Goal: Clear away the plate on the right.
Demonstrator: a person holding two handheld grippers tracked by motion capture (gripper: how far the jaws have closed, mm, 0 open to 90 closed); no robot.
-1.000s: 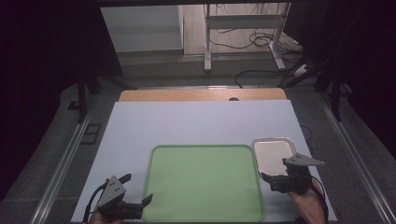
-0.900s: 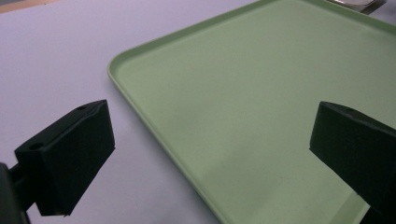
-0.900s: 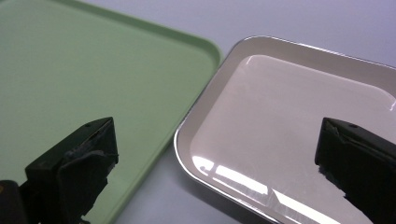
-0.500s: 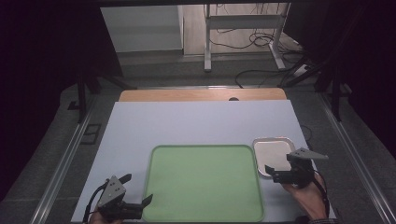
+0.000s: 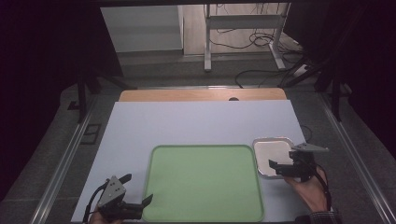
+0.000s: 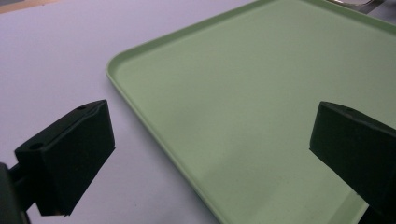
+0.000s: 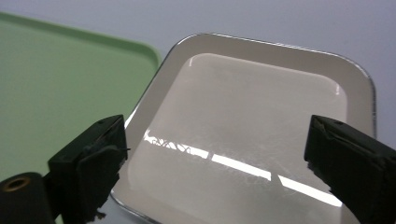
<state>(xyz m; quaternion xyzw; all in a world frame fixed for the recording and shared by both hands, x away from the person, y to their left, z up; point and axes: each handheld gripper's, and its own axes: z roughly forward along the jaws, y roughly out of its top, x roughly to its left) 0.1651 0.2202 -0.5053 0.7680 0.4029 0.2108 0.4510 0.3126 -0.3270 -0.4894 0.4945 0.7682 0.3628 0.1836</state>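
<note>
The right gripper (image 5: 279,167) hangs over the near edge of the shiny metal tray (image 5: 272,155), jaws just closing a bit but still gaping, nothing grasped. That tray sits just right of the green tray (image 5: 203,182), where the left gripper (image 5: 138,192) waits with jaws spread by its near-left corner.

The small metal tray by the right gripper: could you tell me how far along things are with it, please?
Nothing looks done yet: the small metal tray lies on the table beside the green tray, which is bare. In hand: the right gripper is over its near edge, jaws apart and just starting to close, not yet gripping. The left gripper waits open at the green tray's corner.
</note>
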